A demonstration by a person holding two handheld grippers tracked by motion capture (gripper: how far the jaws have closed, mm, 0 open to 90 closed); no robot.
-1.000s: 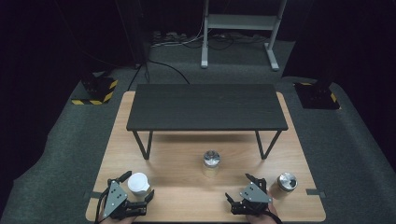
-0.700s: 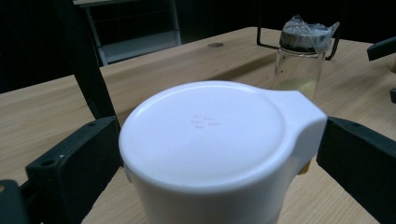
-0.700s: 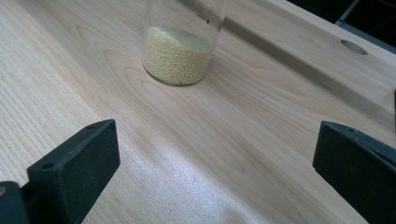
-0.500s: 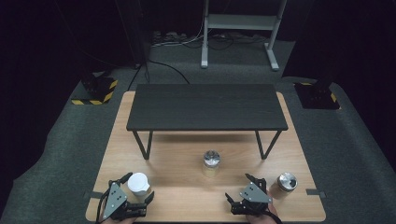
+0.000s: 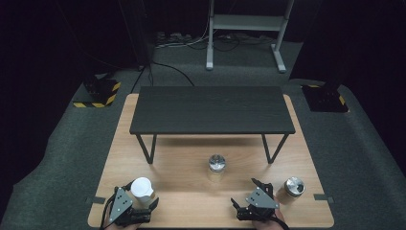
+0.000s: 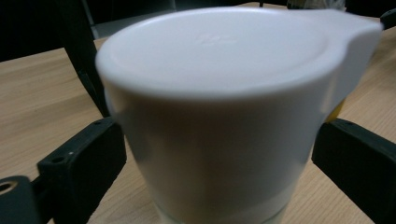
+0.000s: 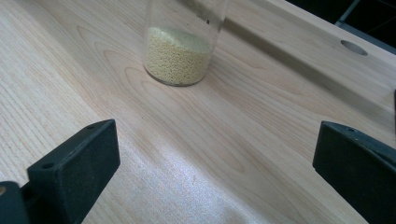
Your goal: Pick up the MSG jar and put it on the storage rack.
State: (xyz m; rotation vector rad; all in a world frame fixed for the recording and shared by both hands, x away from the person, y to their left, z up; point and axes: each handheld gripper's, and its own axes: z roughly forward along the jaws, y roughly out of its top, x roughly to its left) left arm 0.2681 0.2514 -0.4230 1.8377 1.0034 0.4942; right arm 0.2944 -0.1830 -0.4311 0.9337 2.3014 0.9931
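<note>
In the high view, the left gripper [image 5: 139, 203] sits at the near left corner of the wooden table [image 5: 191, 167], its jaws spread on either side of a white lidded cup [image 5: 141, 187]. The right gripper [image 5: 249, 199] rests near the front edge on the right, jaws apart, with nothing between them. Just to its right stands a jar with a metal lid [image 5: 292, 188], close by but not touching. A second glass jar [image 5: 216, 166] stands near the table's middle, in front of a low black shelf [image 5: 213, 110] on thin legs.

In the left gripper view, the white lidded cup [image 6: 229, 116] stands upright on the wood between the 2 black jaws. The jaws are wide open; a gap shows on each side of the cup, so they do not grip it. A faint embossed mark sits on the lid, too blurred to read.

In the right gripper view, the 2 jaws stand wide apart over bare wood, holding nothing. Ahead of them is a clear glass jar [image 7: 180, 44] partly filled with fine yellow grains [image 7: 175, 56]. A small dark print on the glass is too tiny to read.
</note>
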